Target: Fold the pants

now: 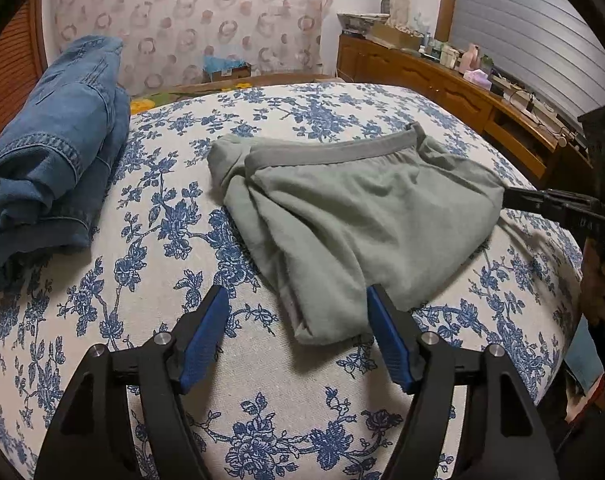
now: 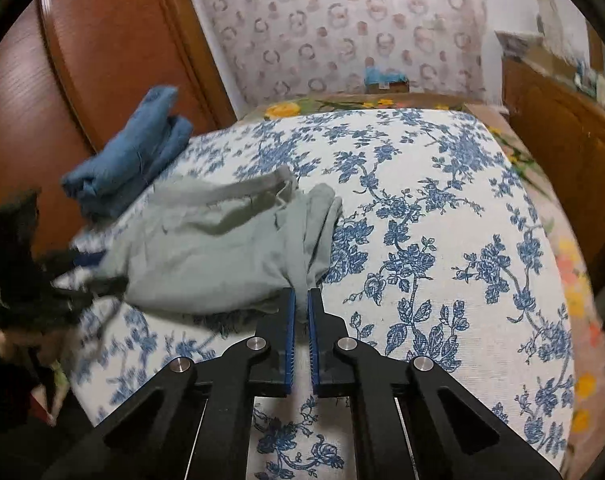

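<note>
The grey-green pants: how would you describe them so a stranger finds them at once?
On the bed with the blue-flowered cover, two garments lie. The grey-green pants are in the middle, bunched, with a grey waistband. The blue denim jeans, folded, lie near the wooden headboard side; only the pants are pale and soft-looking.

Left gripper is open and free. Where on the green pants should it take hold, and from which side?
Grip the folded leg end nearest the left gripper, the bottom edge of the green pants. Come in low from the near side, along the floral sheet: the edge lies flat between the open fingers. The right gripper already pinches the pants' right edge.
</note>
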